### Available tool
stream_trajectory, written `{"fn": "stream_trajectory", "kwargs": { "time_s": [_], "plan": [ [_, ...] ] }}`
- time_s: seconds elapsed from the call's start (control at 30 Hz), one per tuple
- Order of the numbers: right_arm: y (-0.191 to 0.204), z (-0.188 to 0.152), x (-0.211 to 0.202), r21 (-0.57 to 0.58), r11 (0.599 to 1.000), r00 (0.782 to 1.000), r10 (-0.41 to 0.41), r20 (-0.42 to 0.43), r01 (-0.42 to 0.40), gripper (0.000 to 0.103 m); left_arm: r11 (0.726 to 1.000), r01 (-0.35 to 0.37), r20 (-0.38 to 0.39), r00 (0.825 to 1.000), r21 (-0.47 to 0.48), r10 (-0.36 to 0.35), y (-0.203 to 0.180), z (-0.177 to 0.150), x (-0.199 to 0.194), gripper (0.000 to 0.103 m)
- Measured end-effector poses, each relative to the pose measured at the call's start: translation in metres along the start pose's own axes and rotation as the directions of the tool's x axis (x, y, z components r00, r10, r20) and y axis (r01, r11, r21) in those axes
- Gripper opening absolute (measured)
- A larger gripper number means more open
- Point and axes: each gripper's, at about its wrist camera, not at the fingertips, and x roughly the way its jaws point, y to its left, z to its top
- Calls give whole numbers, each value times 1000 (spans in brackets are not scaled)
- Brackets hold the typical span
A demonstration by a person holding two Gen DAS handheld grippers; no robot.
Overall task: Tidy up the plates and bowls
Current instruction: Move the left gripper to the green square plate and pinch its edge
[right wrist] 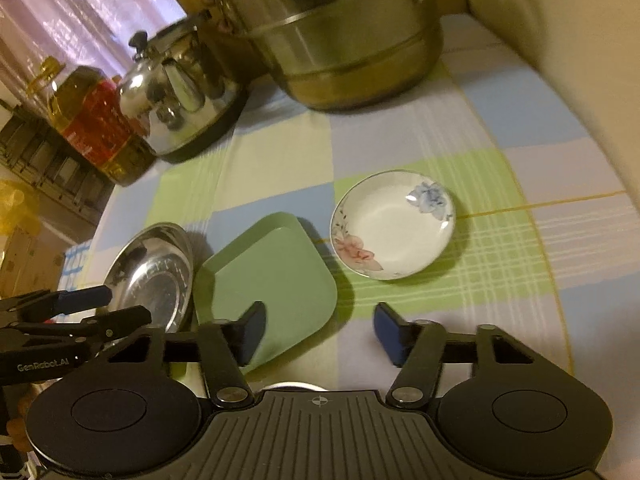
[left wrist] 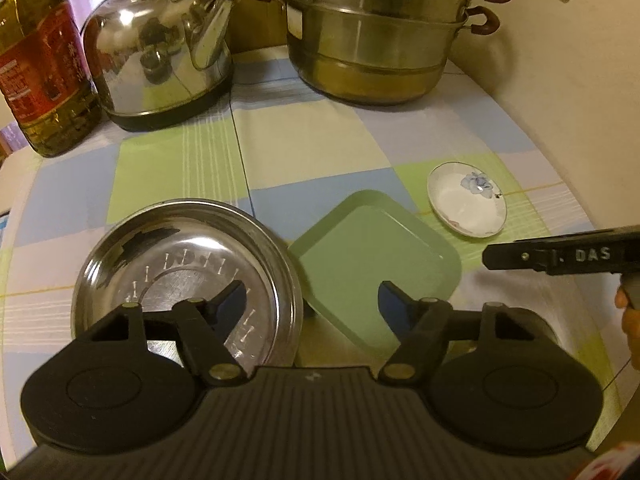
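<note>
A round steel bowl [left wrist: 188, 276] sits at the near left of the checked tablecloth, with a square green plate [left wrist: 372, 256] touching its right side. A small white dish with flowers [left wrist: 466, 204] lies apart to the right. My left gripper [left wrist: 312, 300] is open and empty, hovering over the gap between bowl and green plate. My right gripper [right wrist: 320, 330] is open and empty above the green plate's [right wrist: 268, 276] near right corner, short of the flowered dish [right wrist: 394, 224]. The steel bowl [right wrist: 154, 272] is at its left. The right gripper's side [left wrist: 560, 258] shows at the left view's right edge.
A steel kettle [left wrist: 160, 60], a stacked steel steamer pot [left wrist: 380, 32] and a bottle of oil [left wrist: 40, 64] stand along the back of the table. A cream wall [left wrist: 580, 100] borders the right side. The left gripper's fingers [right wrist: 80, 298] show at the right view's left edge.
</note>
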Motion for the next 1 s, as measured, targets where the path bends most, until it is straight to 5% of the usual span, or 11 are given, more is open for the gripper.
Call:
{"fn": "stream_trajectory", "kwargs": {
  "time_s": [0.23, 0.47, 0.63, 1.0],
  "plan": [
    [-2, 13, 33, -25, 1000, 997, -15, -74, 13, 32, 1000, 16, -18, 1000, -12, -16, 12, 3, 14, 68],
    [-6, 16, 56, -20, 999, 990, -31, -135, 29, 24, 999, 32, -37, 999, -20, -33, 17, 2, 23, 62],
    [-10, 13, 61, -17, 999, 988, -31, -151, 29, 7, 999, 46, -50, 998, -13, -47, 16, 1, 29, 55],
    [-26, 9, 44, -9, 998, 985, -65, -163, 64, 7, 996, 91, -90, 992, -5, -91, 8, 1, 45, 39]
  ]
}}
